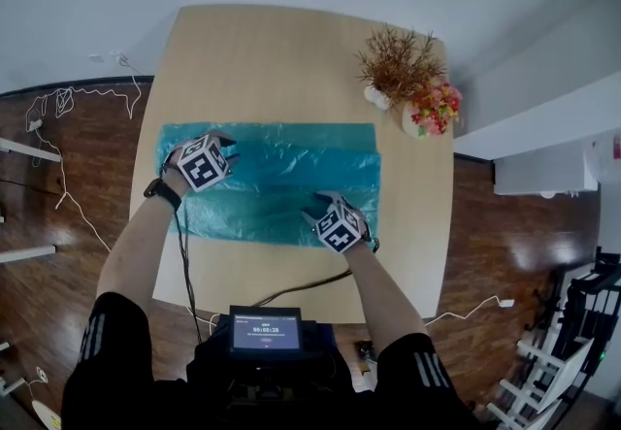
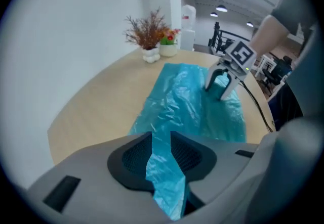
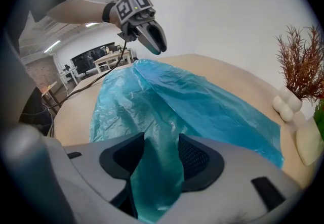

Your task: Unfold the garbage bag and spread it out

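We see a pale wooden table (image 1: 281, 59) with the teal garbage bag (image 1: 291, 171) lying across its middle, mostly spread flat but creased. The left gripper (image 2: 161, 139) is at the bag's left end, its jaws close together and clamped on a thin strip of the film. The right gripper (image 3: 161, 142) is at the near edge, its jaws set wider and closed on a thicker fold. Two small potted plants (image 1: 412, 88) stand at the table's far right corner.
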